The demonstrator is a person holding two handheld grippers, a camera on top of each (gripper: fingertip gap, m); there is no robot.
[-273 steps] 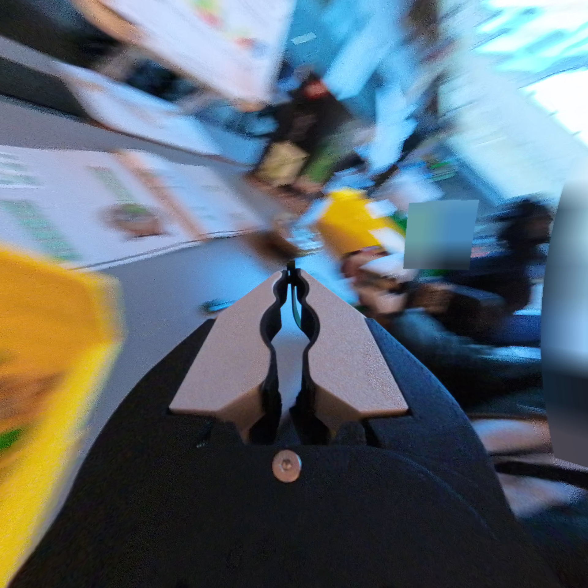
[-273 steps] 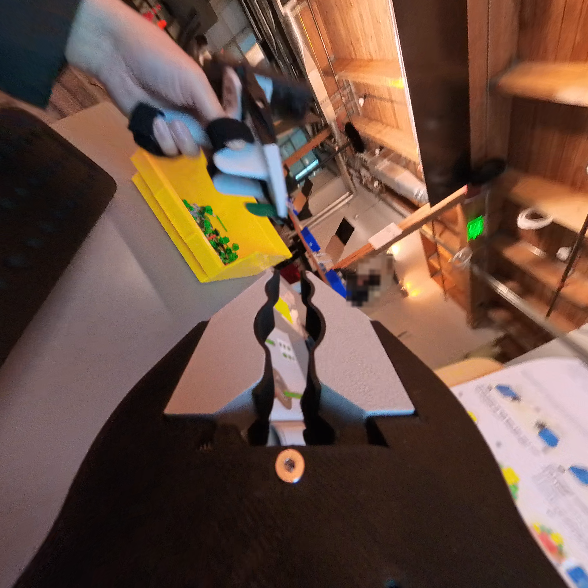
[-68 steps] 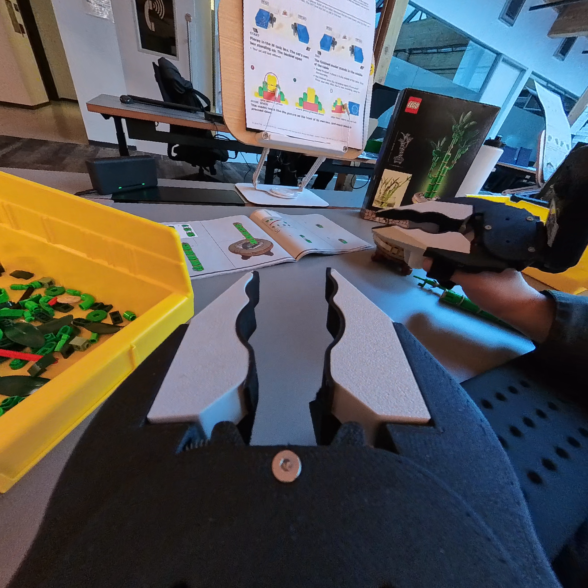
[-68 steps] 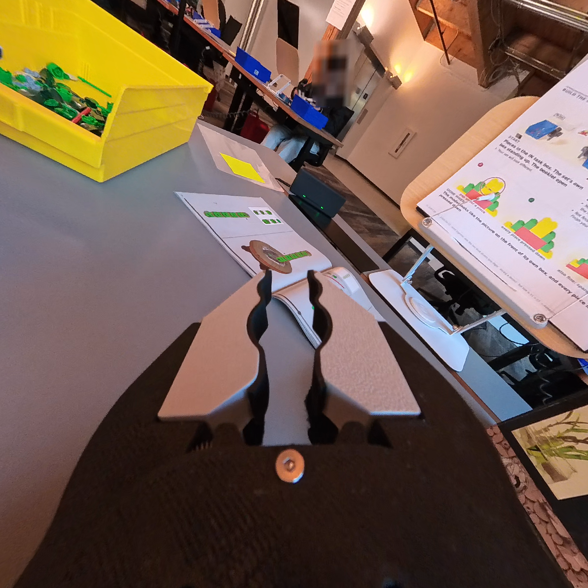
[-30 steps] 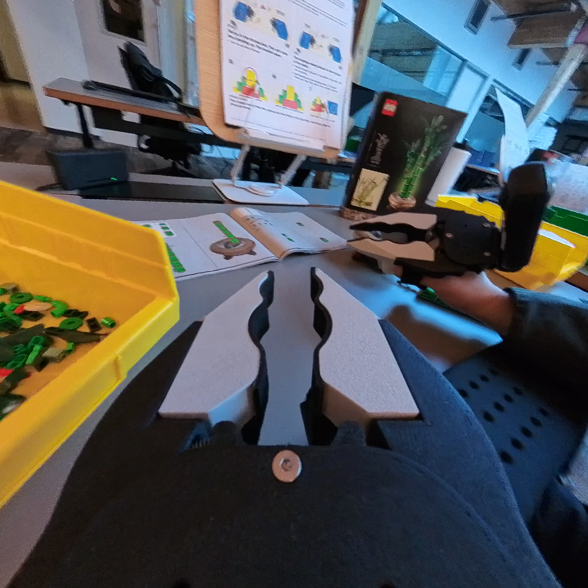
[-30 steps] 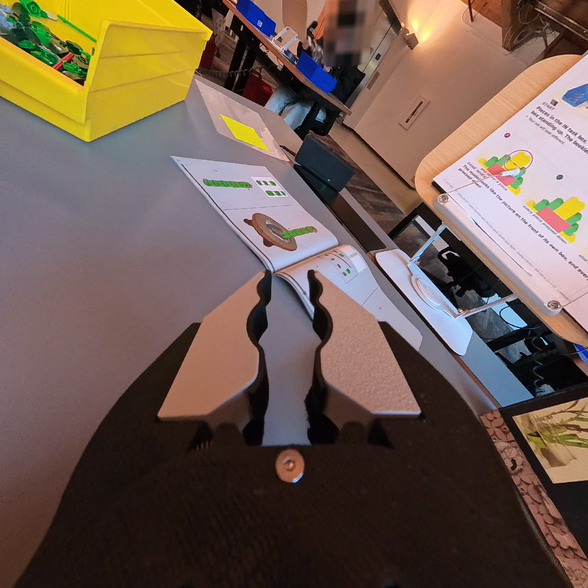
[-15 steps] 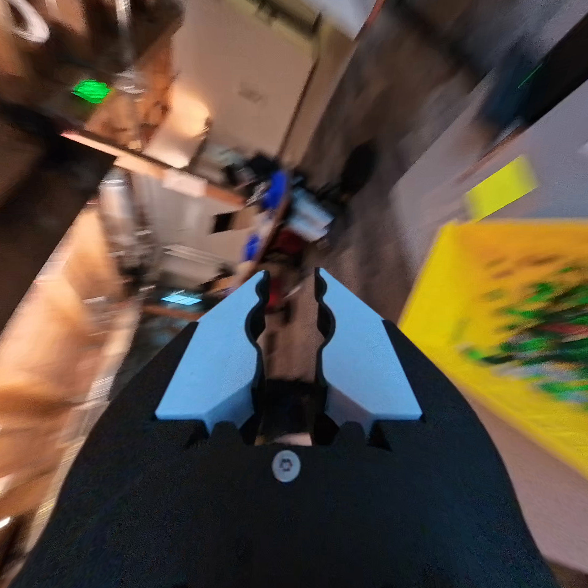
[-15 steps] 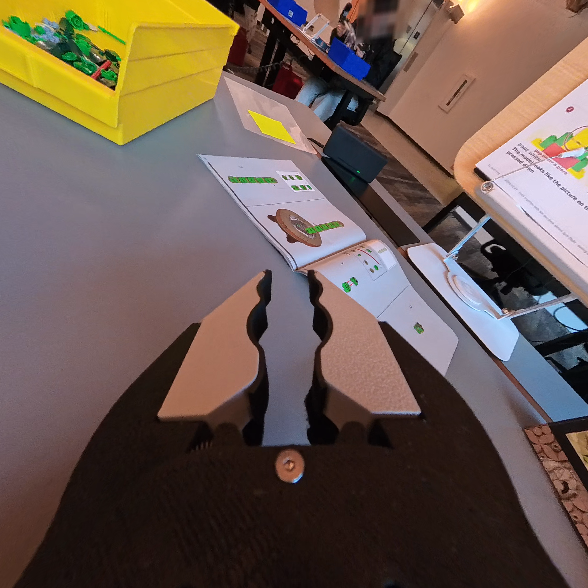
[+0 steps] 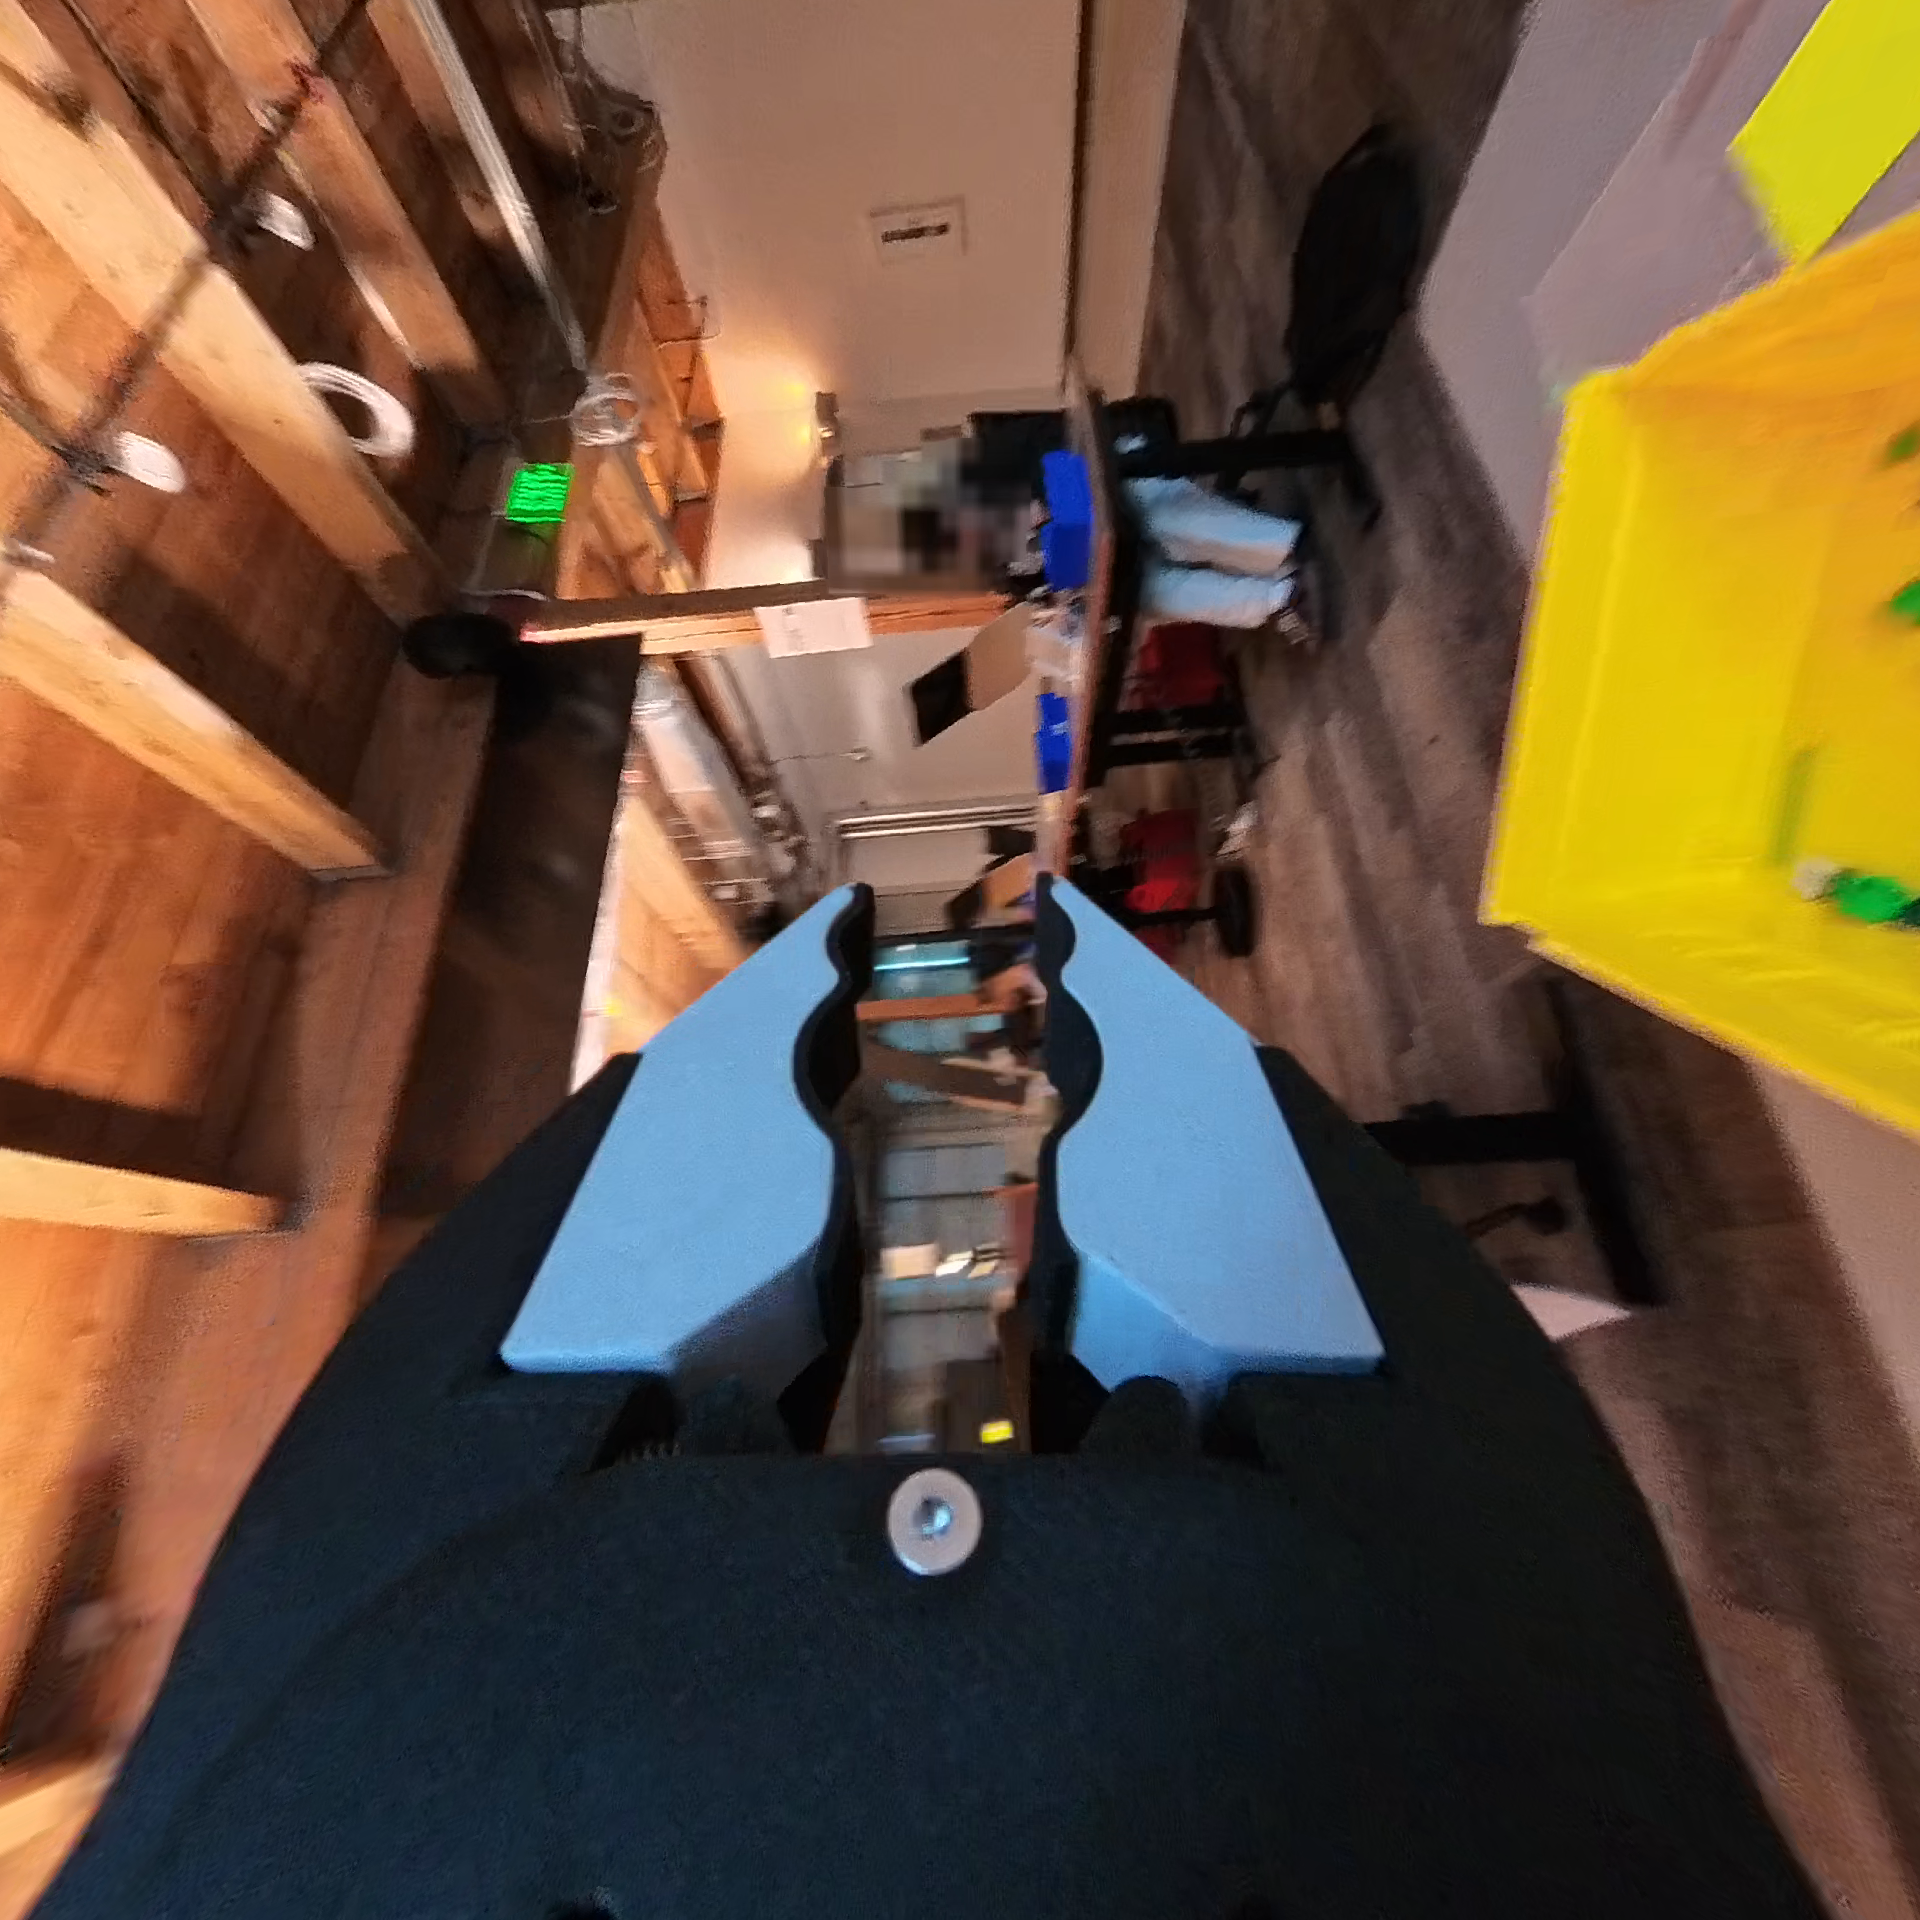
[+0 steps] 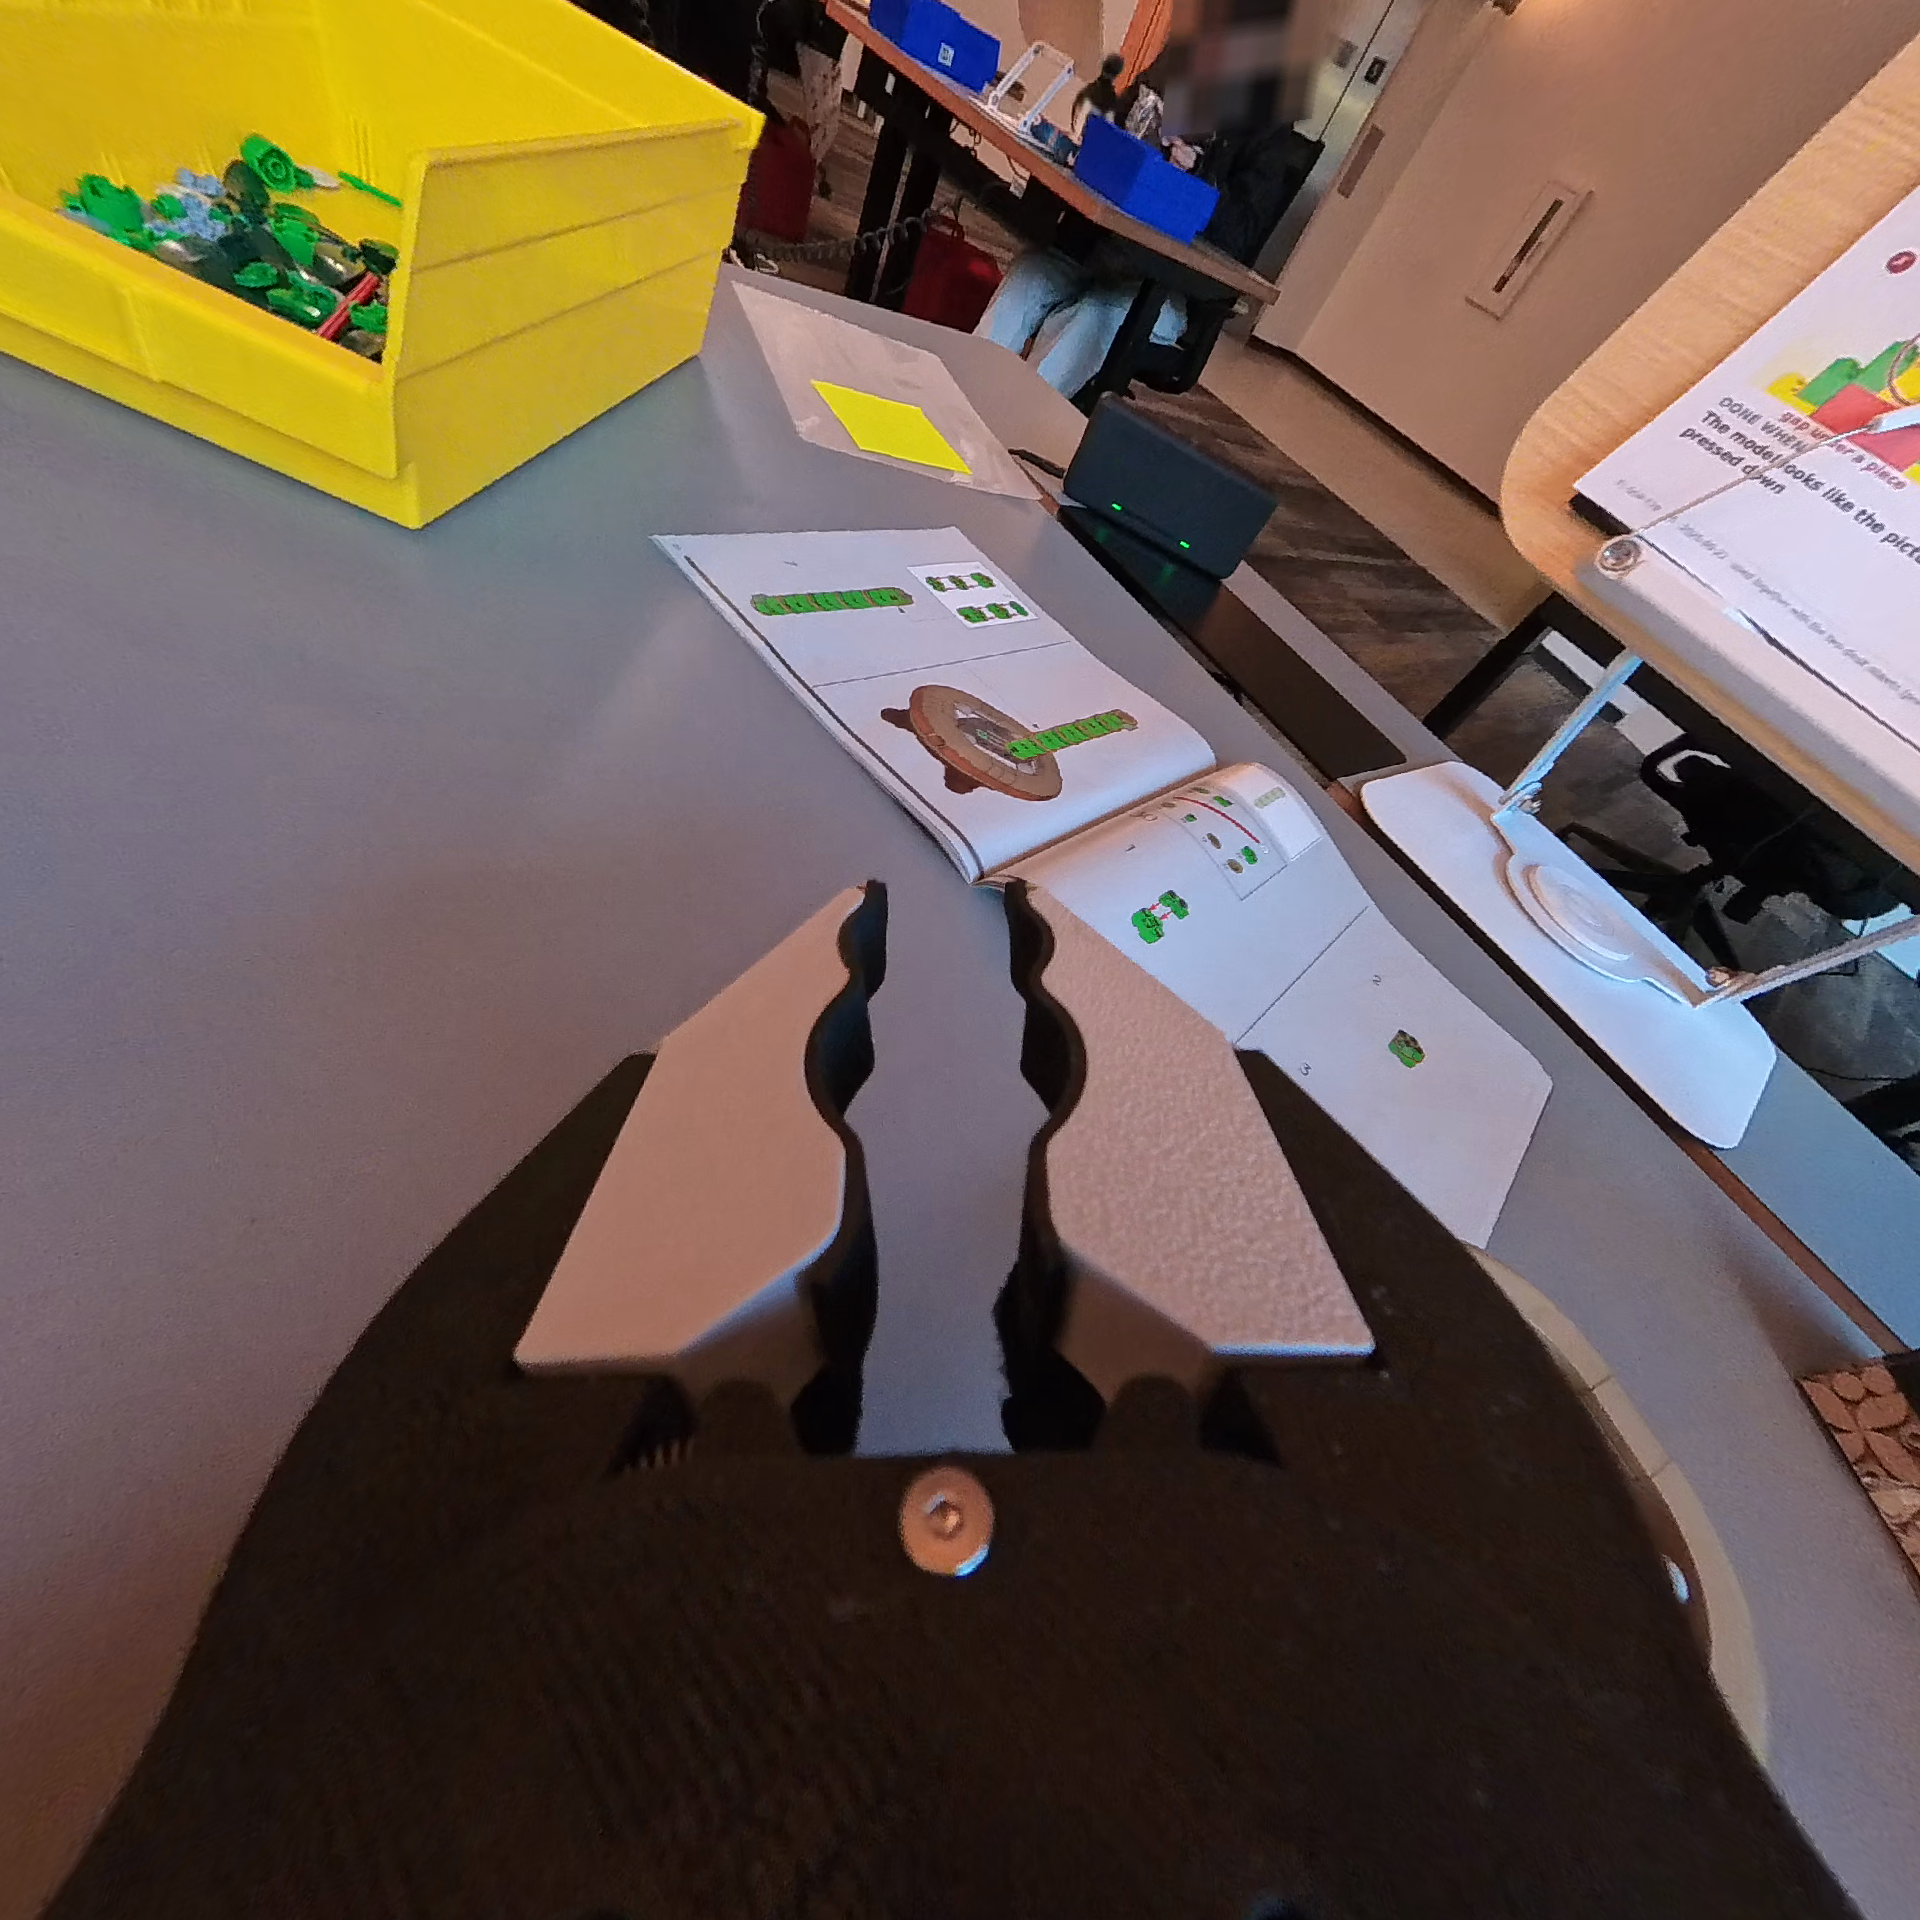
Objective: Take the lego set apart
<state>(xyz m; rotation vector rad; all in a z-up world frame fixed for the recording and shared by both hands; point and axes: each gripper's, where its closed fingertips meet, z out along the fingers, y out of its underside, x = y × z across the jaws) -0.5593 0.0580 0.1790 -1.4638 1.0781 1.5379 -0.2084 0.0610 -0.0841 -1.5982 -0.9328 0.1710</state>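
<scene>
The left gripper point(image 9: 951, 914), jaws parted and empty, has swung off the table toward the yellow plastic bin point(image 9: 1704, 665) at its far-left corner, while the right gripper point(image 10: 943, 902), likewise parted and empty, stays low, so no disassembly is under way.

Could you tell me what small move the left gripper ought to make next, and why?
Probably swing the left gripper back level over the table. Its view is rolled sideways and blurred, facing across the room, with only the yellow bin at its edge. It is open and empty, as is the right gripper, so nothing is being worked on.
</scene>
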